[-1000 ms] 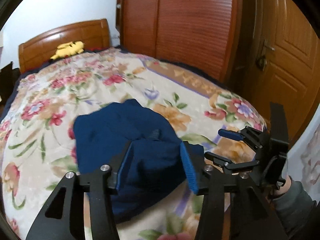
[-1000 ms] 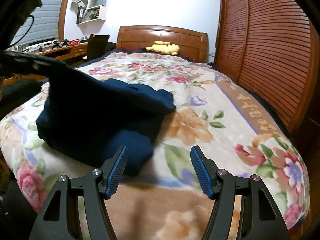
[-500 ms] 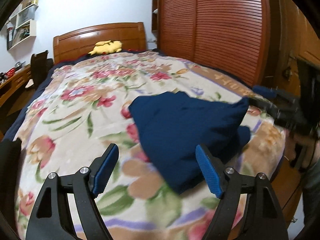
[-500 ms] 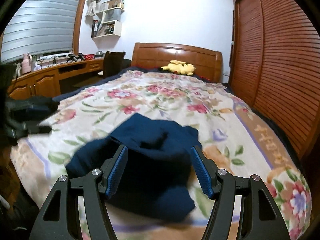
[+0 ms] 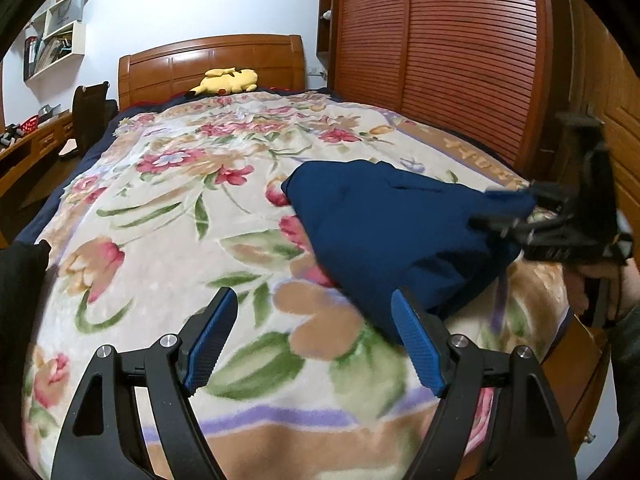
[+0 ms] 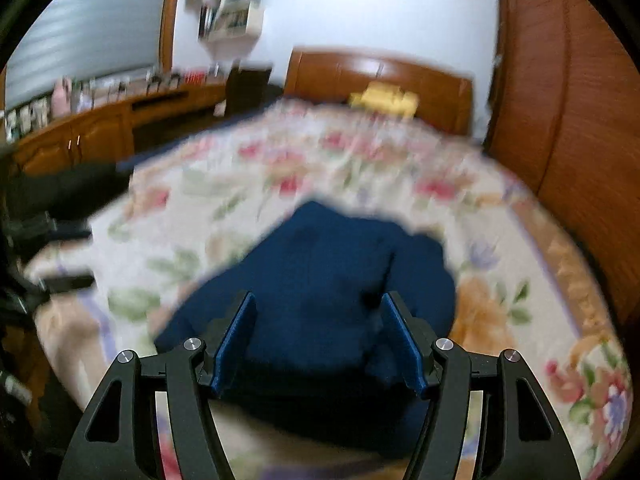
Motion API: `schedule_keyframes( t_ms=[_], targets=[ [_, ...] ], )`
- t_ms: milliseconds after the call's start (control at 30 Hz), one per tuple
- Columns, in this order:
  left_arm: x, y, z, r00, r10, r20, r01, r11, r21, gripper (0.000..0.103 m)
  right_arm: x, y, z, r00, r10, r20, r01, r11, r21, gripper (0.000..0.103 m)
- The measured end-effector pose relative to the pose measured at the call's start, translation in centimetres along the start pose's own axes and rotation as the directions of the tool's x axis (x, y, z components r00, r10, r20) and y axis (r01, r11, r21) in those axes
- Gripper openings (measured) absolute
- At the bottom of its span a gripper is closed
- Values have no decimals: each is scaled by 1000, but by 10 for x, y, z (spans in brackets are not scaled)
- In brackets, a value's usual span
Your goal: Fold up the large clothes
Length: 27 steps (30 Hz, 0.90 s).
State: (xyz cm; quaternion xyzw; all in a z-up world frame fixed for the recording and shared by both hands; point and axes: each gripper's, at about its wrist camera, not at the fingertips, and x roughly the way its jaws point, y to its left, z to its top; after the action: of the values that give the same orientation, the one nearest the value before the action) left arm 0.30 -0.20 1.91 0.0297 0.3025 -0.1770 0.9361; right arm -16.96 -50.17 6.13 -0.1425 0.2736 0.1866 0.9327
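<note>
A dark blue garment [image 5: 392, 224] lies bunched near the foot of the bed on a floral blanket [image 5: 180, 208]. My left gripper [image 5: 316, 344] is open and empty, to the left of the garment and just short of its near edge. In the left wrist view the right gripper [image 5: 516, 216] reaches in from the right at the garment's right edge. In the blurred right wrist view my right gripper [image 6: 318, 340] is open, its blue pads [image 6: 236, 340] on either side of the garment [image 6: 320, 272].
A yellow plush toy [image 5: 226, 80] lies by the wooden headboard [image 5: 208, 60]. A slatted wooden wardrobe [image 5: 440, 52] runs along the right side of the bed. A desk and dark chair [image 5: 90, 112] stand to the left.
The left gripper let go of the garment and drew back to the left. The right gripper moved in over the garment and its view is now blurred with motion.
</note>
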Motion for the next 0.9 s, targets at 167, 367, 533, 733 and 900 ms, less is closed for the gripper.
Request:
schedule_keyframes(
  t_ms=[167, 367, 533, 733, 900],
  targets=[
    [3, -1, -7, 1000, -5, -14, 5, 1000, 1, 80, 12, -20, -16, 998, 55, -35, -53, 997, 53, 66],
    [5, -7, -11, 999, 9, -37, -9, 1000, 1, 80, 11, -30, -12, 991, 133, -24, -132, 990, 47, 25],
    [-1, -14, -11, 998, 50, -39, -50, 999, 10, 80, 9, -22, -13, 992, 128, 13, -129, 992, 1, 14],
    [-7, -21, -10, 997, 73, -28, -72, 997, 11, 80, -3, -19, -14, 994, 74, 84, -70, 997, -41, 8],
    [-14, -20, -10, 997, 69, -23, -69, 998, -11, 80, -14, -25, -10, 993, -35, 116, 42, 998, -56, 8]
  ],
)
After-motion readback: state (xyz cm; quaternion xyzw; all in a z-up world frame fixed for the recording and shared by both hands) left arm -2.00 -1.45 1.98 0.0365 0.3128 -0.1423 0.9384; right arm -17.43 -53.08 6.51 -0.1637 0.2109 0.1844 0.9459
